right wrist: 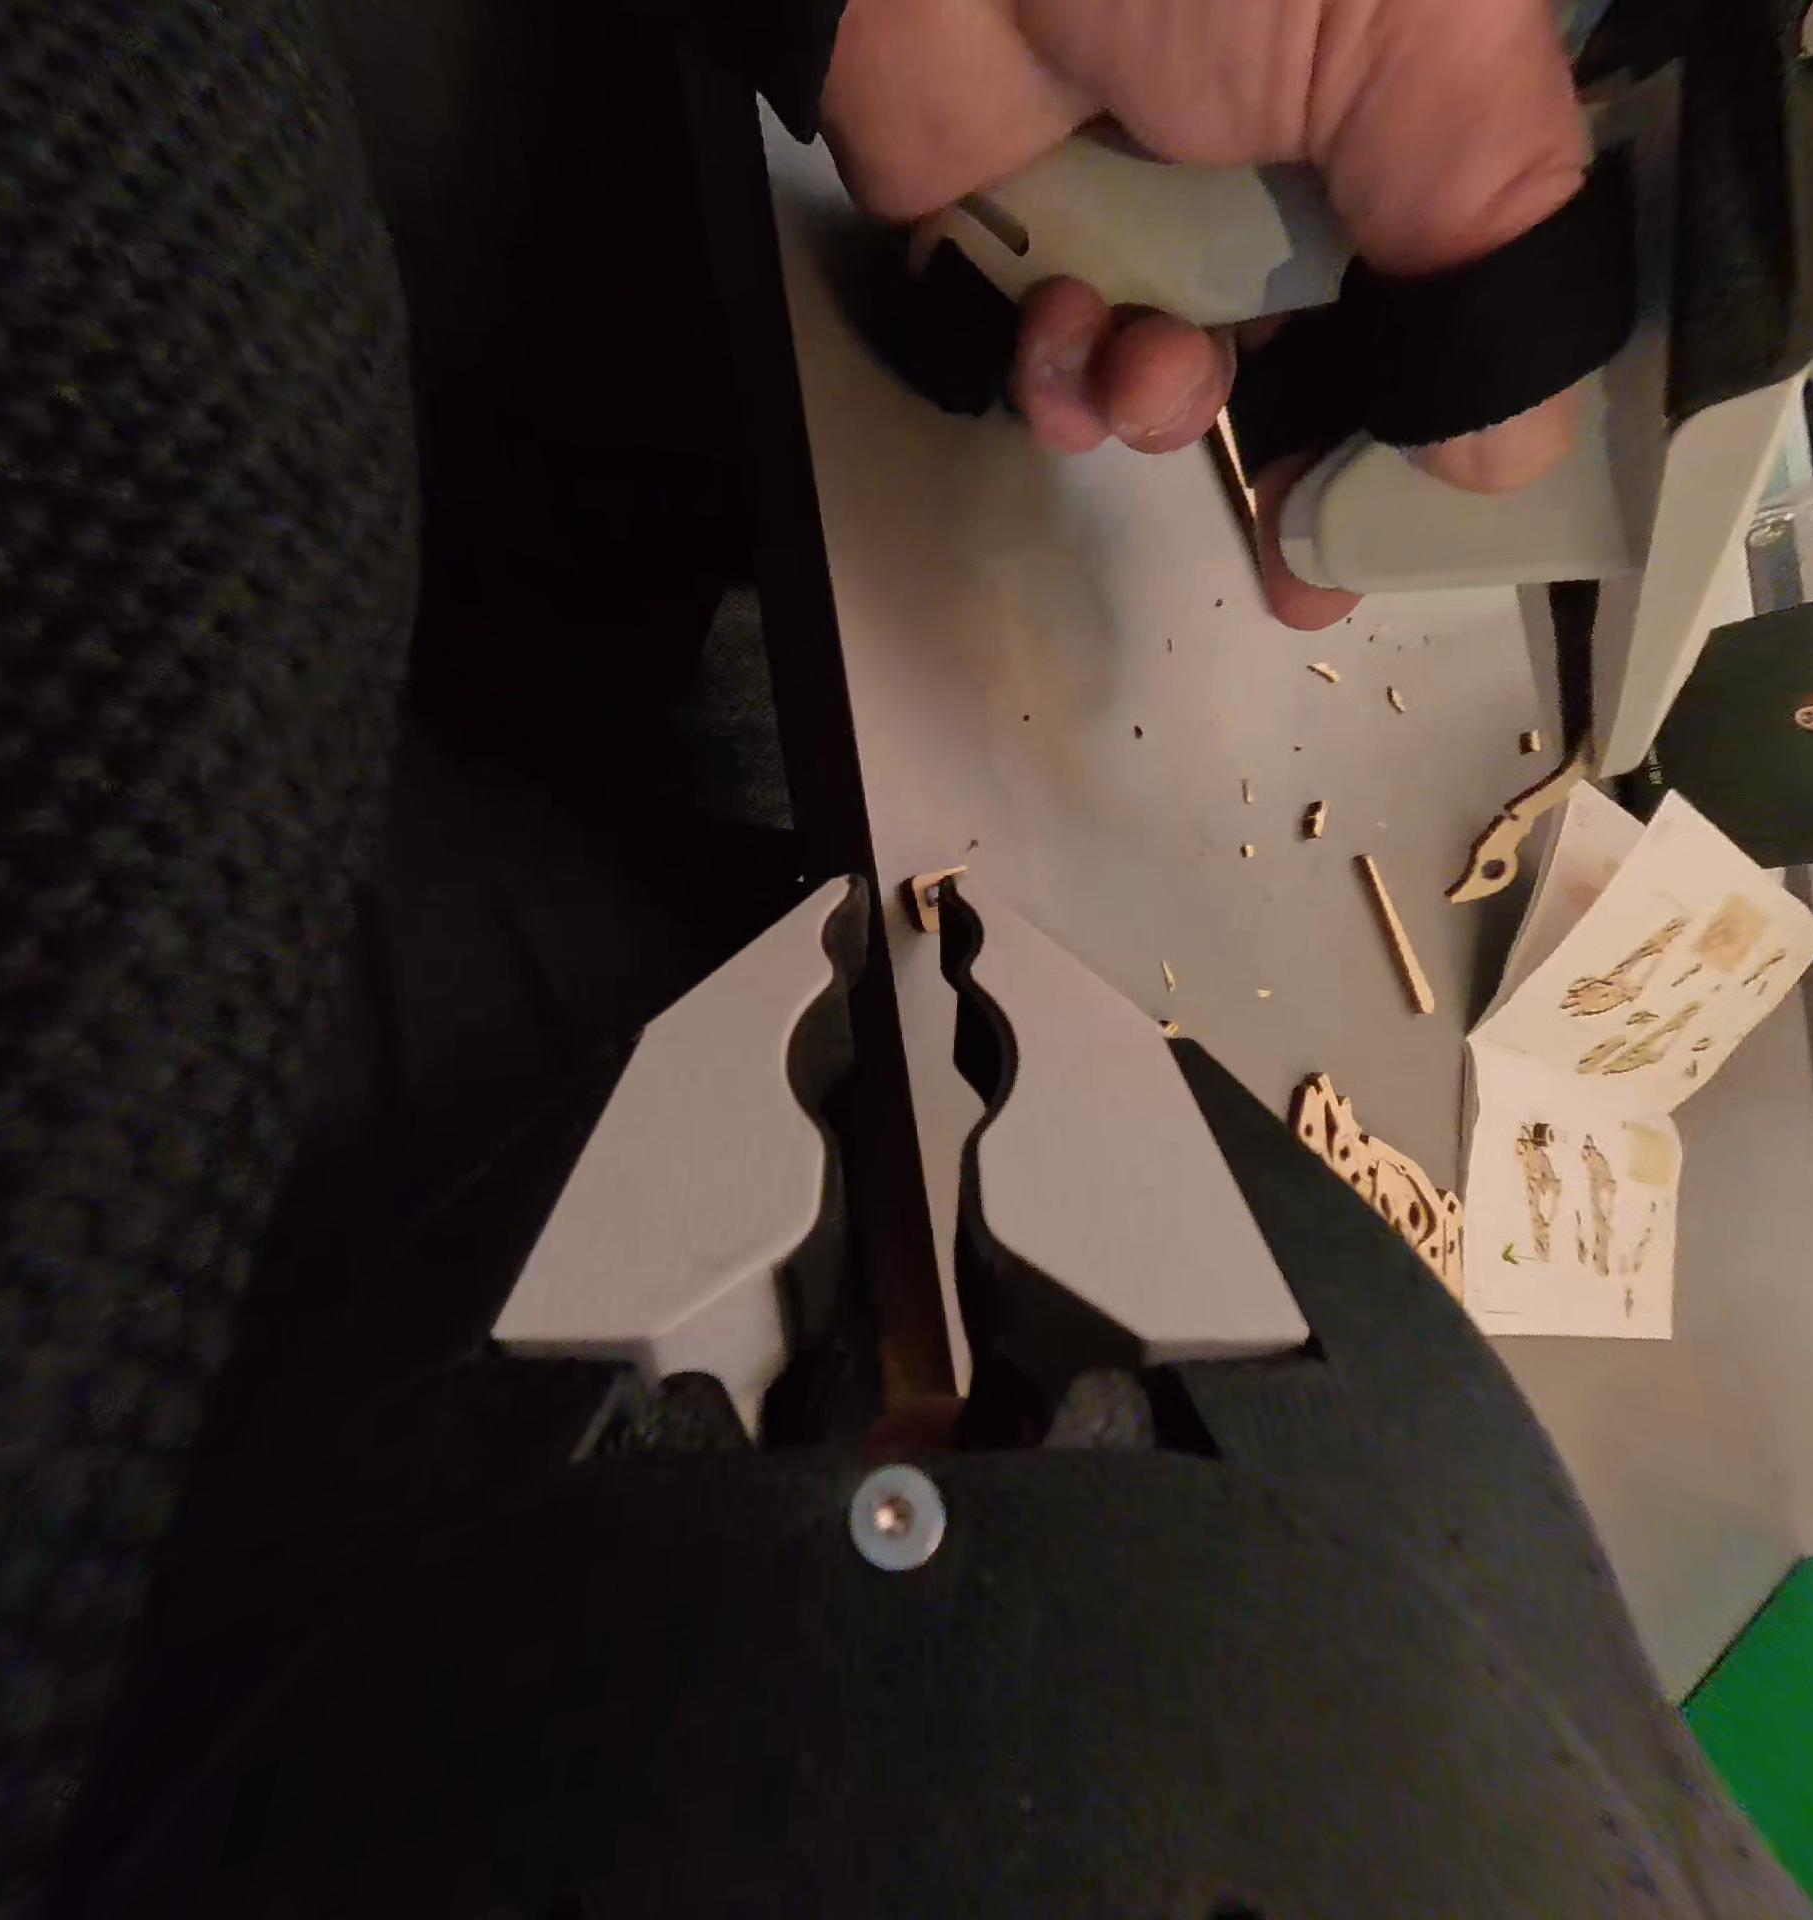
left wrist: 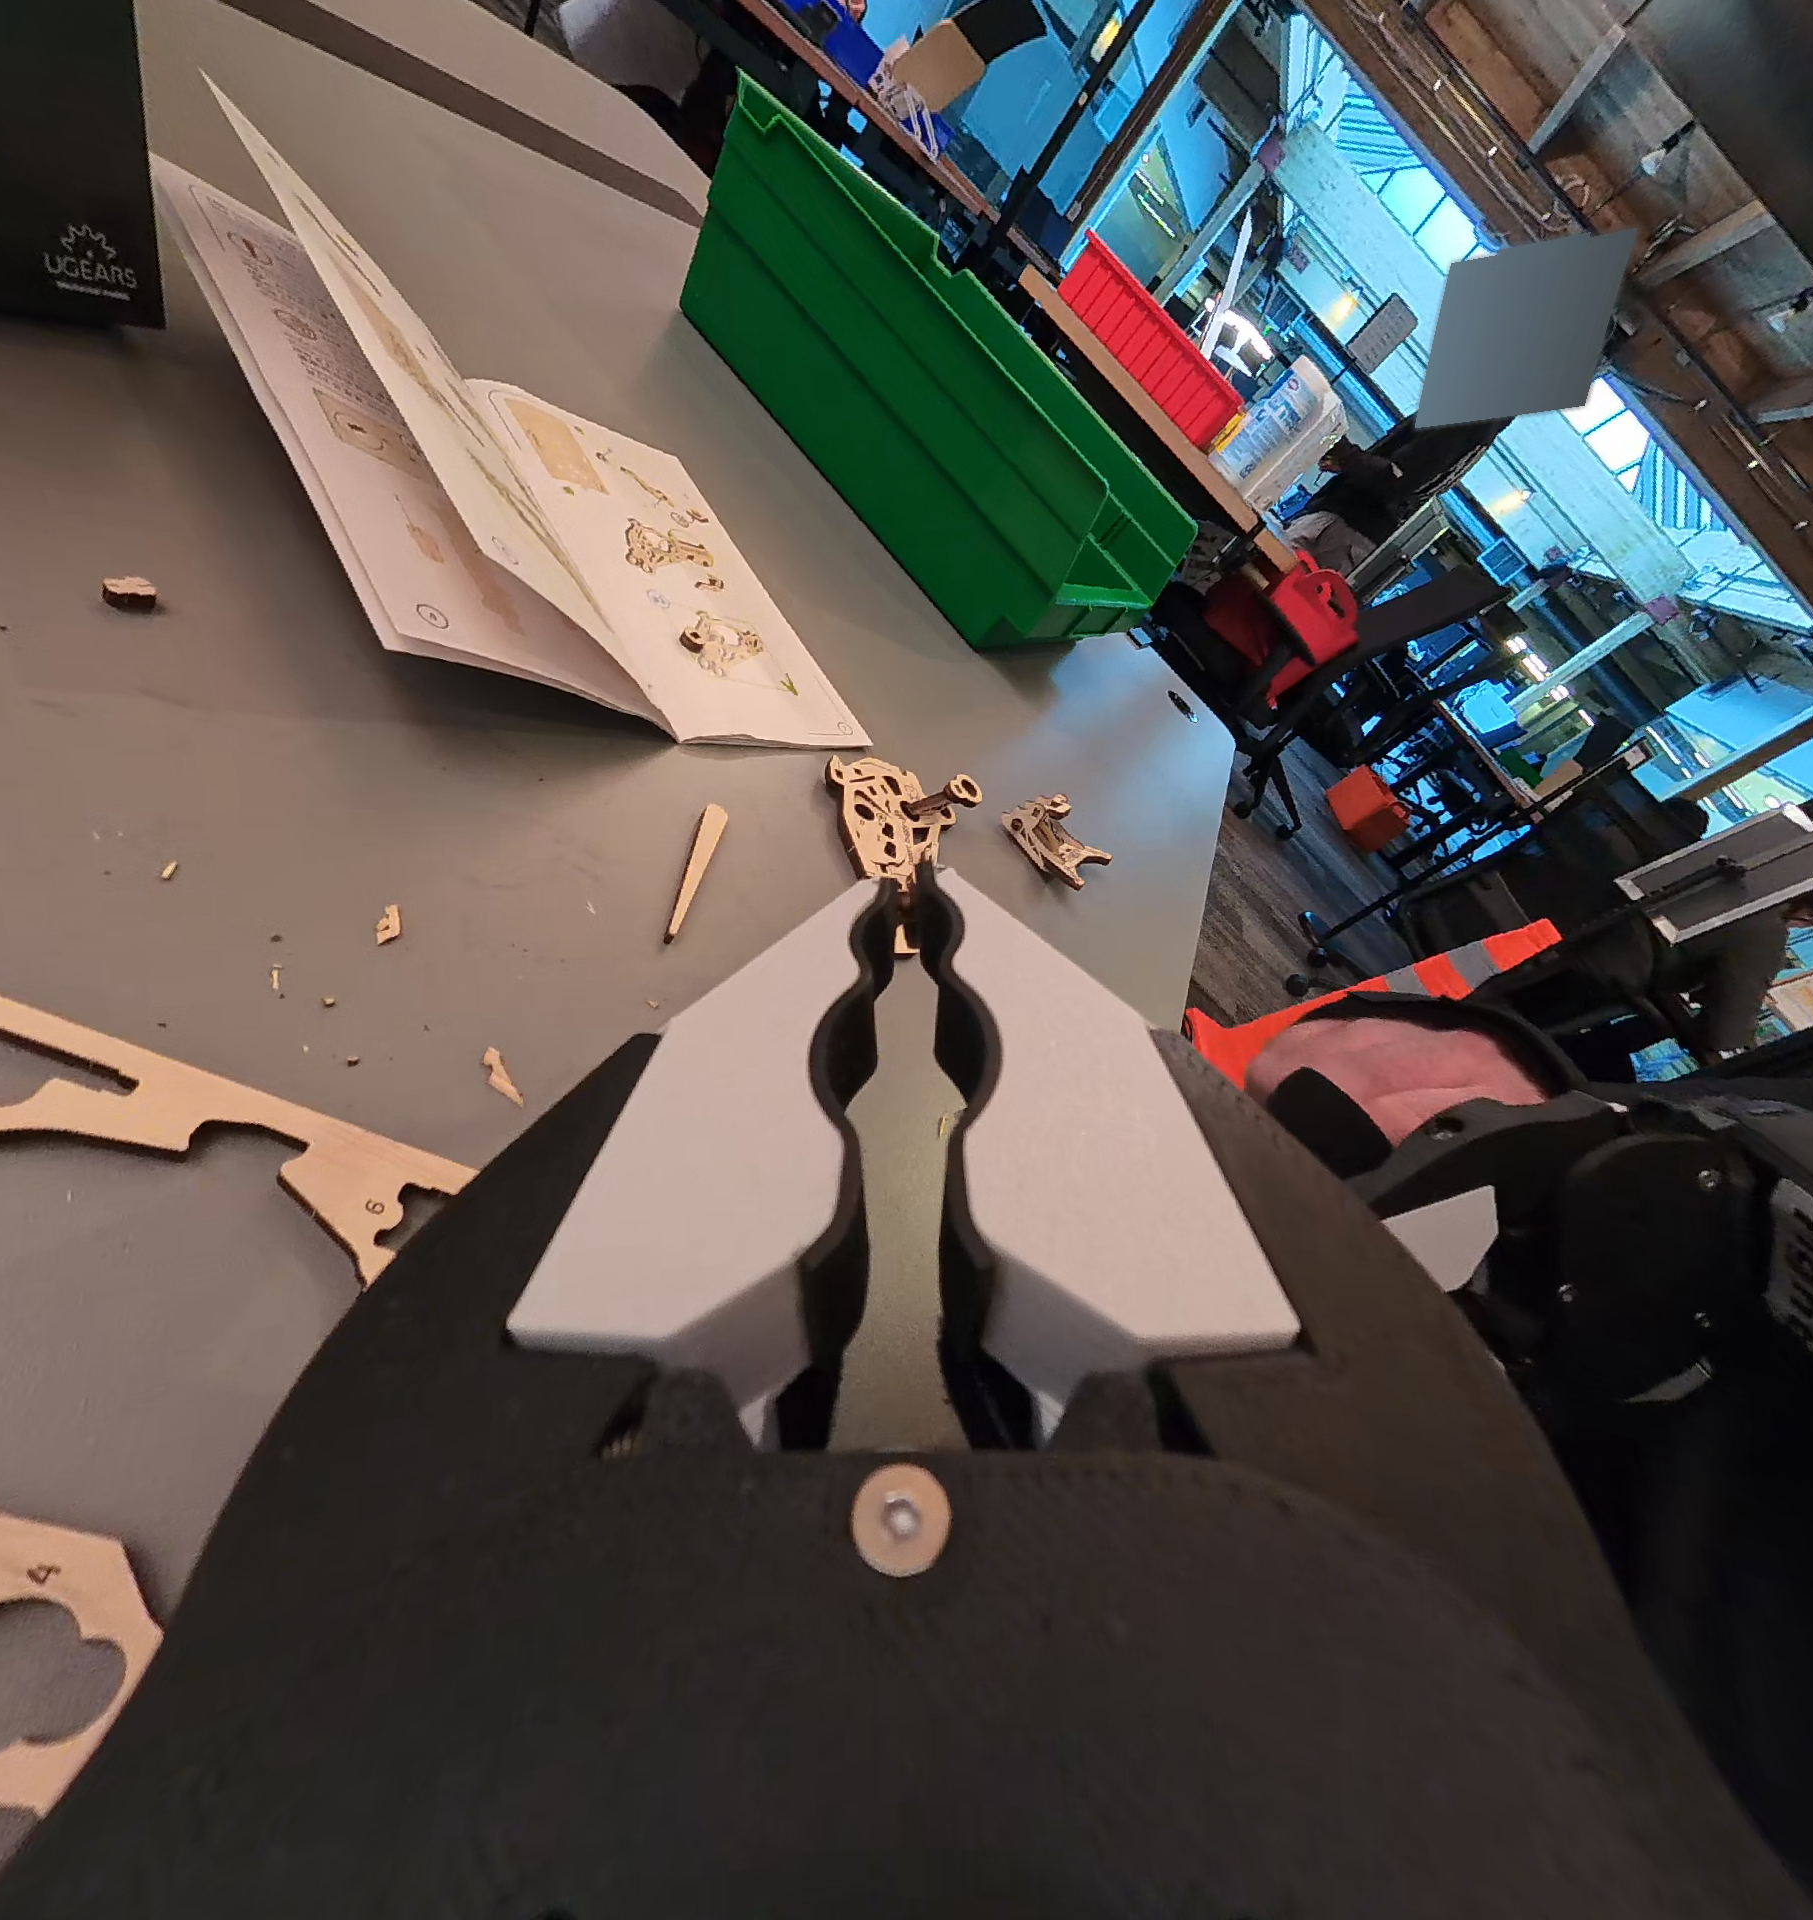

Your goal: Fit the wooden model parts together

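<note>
Beyond the left tongs (left wrist: 904, 883) sits a green bin (left wrist: 912, 416), a booklet (left wrist: 528, 540) ahead to their left. These tongs are clamped on the wooden model (left wrist: 886, 816); a smaller assembly (left wrist: 1053, 836) lies just right. The right tongs (right wrist: 897, 904) stand parted at the table (right wrist: 1037, 727) edge, a small wooden piece (right wrist: 925, 896) against one fingertip (right wrist: 959, 925), not pinched.

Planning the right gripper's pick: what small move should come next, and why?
Probably close the right gripper on the small wooden piece. Its jaws stand apart with the piece at the tips by the table edge; the left gripper already holds the model plate.
</note>
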